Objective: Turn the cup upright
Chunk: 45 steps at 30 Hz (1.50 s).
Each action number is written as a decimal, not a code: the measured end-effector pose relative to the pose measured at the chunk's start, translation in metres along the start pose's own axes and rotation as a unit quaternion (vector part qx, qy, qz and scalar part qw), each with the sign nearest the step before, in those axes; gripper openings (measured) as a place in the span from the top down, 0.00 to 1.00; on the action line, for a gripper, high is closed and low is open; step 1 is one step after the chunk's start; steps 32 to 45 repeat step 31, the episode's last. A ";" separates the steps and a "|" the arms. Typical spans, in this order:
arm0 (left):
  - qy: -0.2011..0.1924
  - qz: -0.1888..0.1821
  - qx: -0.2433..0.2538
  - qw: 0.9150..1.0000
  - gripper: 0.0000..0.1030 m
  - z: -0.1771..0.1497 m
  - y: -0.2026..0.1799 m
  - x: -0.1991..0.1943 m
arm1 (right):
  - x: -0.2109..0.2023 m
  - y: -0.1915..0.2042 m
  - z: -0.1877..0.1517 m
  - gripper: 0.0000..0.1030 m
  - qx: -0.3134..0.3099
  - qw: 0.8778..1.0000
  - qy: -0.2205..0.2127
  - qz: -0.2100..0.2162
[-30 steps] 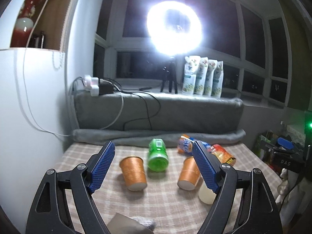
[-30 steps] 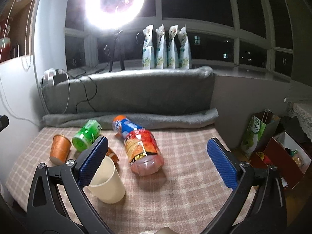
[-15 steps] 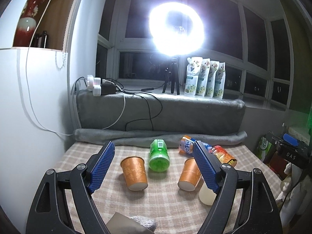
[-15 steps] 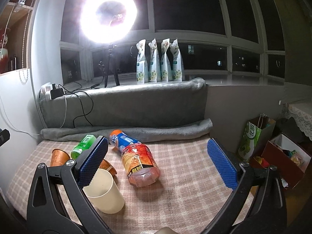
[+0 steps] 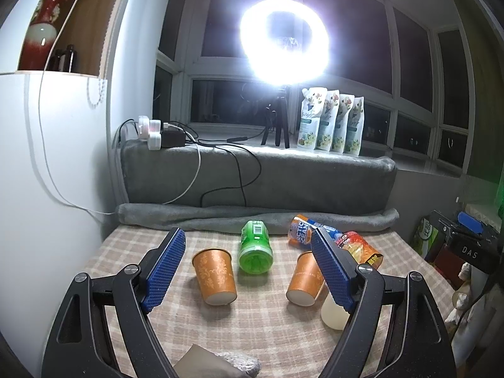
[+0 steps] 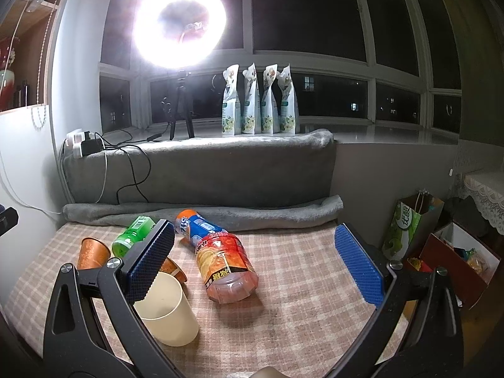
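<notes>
Two orange paper cups lie on their sides on the checked tablecloth: one [image 5: 215,277] at the centre-left, one [image 5: 305,283] at the centre-right, partly behind my left gripper's right finger. A cream cup [image 6: 165,310] lies on its side by my right gripper's left finger [image 6: 150,261]; it also shows in the left wrist view [image 5: 334,313]. My left gripper [image 5: 247,272] is open and empty, above and in front of the orange cups. My right gripper [image 6: 256,271] is open and empty, over the red-labelled bottle.
A green bottle [image 5: 255,247], a blue-orange bottle [image 6: 197,230] and a red-labelled bottle [image 6: 225,266] lie on the cloth. A grey cushion [image 5: 258,176] with cables backs the table. A white wall [image 5: 47,189] stands left. Bags and boxes [image 6: 441,252] sit right.
Both views have tilted up slightly, so the table objects sit a little lower in frame. The cups and bottles have not moved. Both grippers stay open.
</notes>
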<state>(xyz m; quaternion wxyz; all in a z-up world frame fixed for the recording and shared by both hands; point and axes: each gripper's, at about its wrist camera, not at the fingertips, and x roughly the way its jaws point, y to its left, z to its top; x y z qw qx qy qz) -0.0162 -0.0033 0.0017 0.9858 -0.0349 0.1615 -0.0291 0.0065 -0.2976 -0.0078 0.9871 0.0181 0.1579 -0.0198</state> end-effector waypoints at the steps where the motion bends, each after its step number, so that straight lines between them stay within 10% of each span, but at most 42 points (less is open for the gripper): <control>1: 0.000 0.000 0.000 1.000 0.20 0.000 0.000 0.000 | 0.000 0.000 0.000 0.00 0.000 1.000 0.000 0.000; 45: -0.008 0.000 0.001 1.000 0.20 0.002 -0.002 -0.001 | 0.001 0.002 0.002 0.00 -0.002 1.000 0.001 0.003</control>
